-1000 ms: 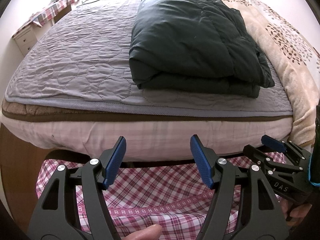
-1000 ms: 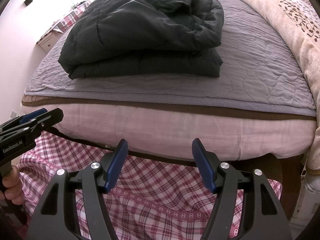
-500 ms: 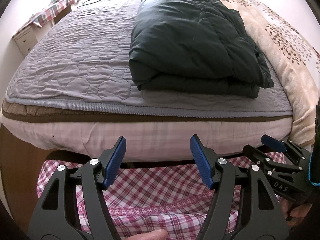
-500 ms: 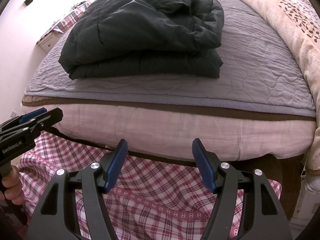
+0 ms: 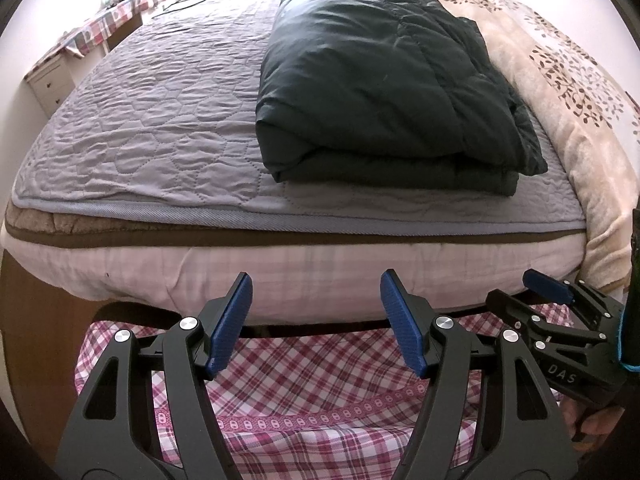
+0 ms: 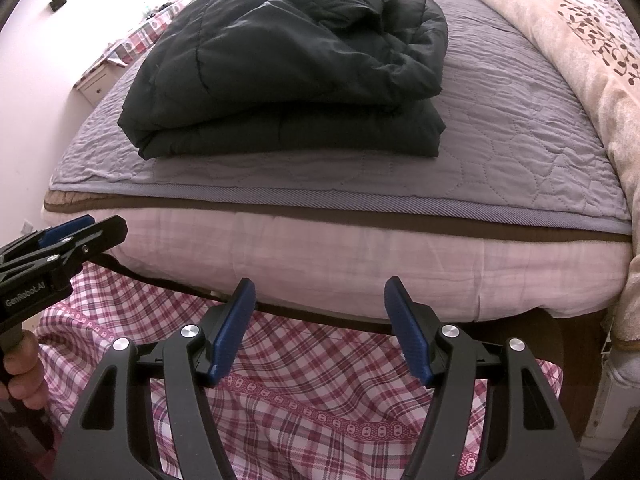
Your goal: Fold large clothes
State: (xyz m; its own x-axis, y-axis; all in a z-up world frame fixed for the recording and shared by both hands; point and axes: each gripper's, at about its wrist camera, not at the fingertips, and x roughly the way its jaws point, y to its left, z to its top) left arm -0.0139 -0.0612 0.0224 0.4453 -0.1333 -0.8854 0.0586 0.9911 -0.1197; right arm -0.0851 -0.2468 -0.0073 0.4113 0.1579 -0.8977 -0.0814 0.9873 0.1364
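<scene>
A dark green padded jacket [image 5: 384,92] [image 6: 288,68] lies folded in a thick stack on the grey quilted bed cover [image 5: 152,120] [image 6: 512,148], near the bed's front edge. My left gripper [image 5: 316,320] hangs open in front of the bed's edge, below the jacket, with nothing between its blue pads. My right gripper [image 6: 320,328] is likewise open and empty at the same height. In the left wrist view the right gripper [image 5: 560,312] shows at the right; in the right wrist view the left gripper [image 6: 64,240] shows at the left, with a hand on its grip.
A beige blanket with a leaf print [image 5: 560,80] [image 6: 580,40] runs along the bed's right side. A red-and-white checked cloth [image 5: 320,392] [image 6: 312,408] lies below both grippers. A white bedside cabinet [image 5: 48,80] under a checked cover stands at the far left by the wall.
</scene>
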